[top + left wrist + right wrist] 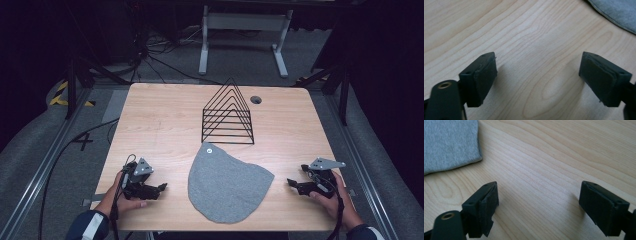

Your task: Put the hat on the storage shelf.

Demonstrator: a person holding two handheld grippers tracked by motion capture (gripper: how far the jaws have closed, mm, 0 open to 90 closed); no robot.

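A grey cloth (227, 182) lies flat near the front middle of the wooden table (160, 120), with a small white tag at its far tip. Its edge reaches into the left gripper view (616, 11) at the top right and into the right gripper view (449, 143) at the top left. My left gripper (161, 189) rests low at the front left, open, its jaws pointing toward the cloth with bare wood between them (537, 77). My right gripper (292, 184) sits at the front right, open as well, nothing between its jaws (539, 203).
A black wire rack (227, 115) with a triangular outline stands behind the cloth at the table's middle. A round cable hole (256, 99) is at the back right. Cables run over the floor at the left, and a white frame stands beyond the table.
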